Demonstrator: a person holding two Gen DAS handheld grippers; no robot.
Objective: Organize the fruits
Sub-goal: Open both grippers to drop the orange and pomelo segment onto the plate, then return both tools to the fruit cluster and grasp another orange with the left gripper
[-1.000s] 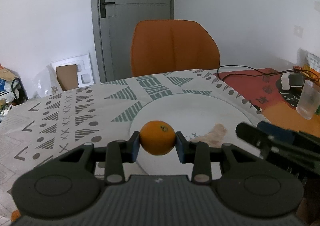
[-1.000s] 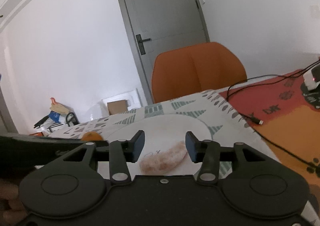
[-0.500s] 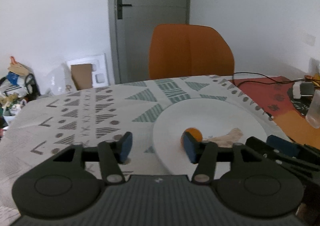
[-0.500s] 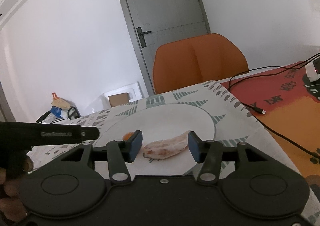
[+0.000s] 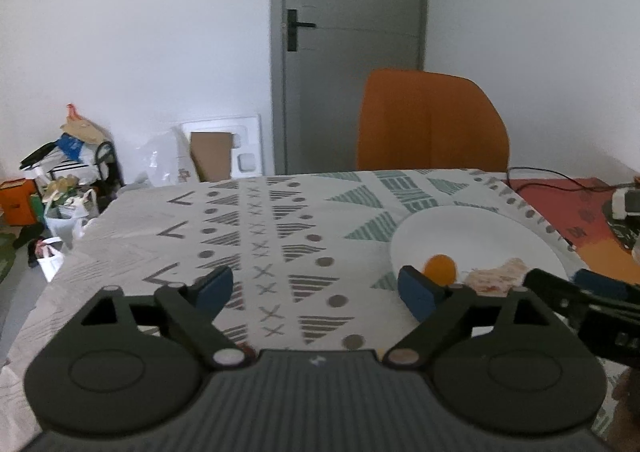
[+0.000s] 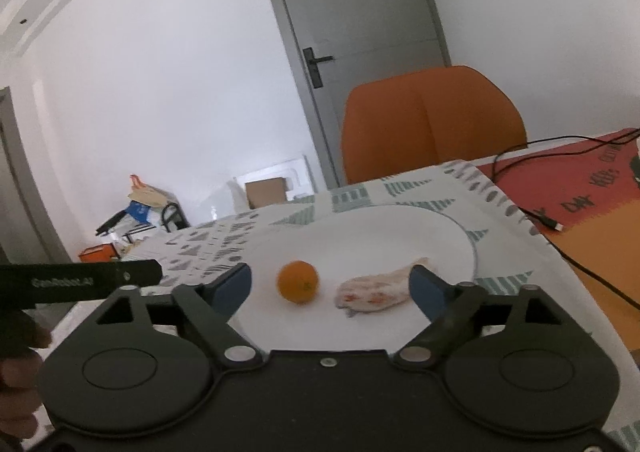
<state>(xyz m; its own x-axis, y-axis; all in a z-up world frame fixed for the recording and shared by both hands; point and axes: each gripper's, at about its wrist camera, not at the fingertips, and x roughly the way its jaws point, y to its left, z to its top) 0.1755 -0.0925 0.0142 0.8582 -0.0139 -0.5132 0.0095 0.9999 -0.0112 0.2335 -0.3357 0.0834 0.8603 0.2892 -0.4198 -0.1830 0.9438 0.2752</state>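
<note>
Orange (image 6: pixel 298 281): lay on the white plate (image 6: pixel 360 228), ahead of the right gripper (image 6: pixel 330 288) between its spread blue pads, touching neither; just beyond the right pad of the left gripper (image 5: pixel 316 288).
Pale speckled fruit (image 6: pixel 374 290): lay on the same plate, just right of the orange, apart from it.
Left gripper: jaws wide apart, empty, over the patterned tabletop (image 5: pixel 256 236), plate to its right.
Right gripper: jaws wide apart, empty.
Orange chair (image 5: pixel 432 120): stood beyond the tabletop.
</note>
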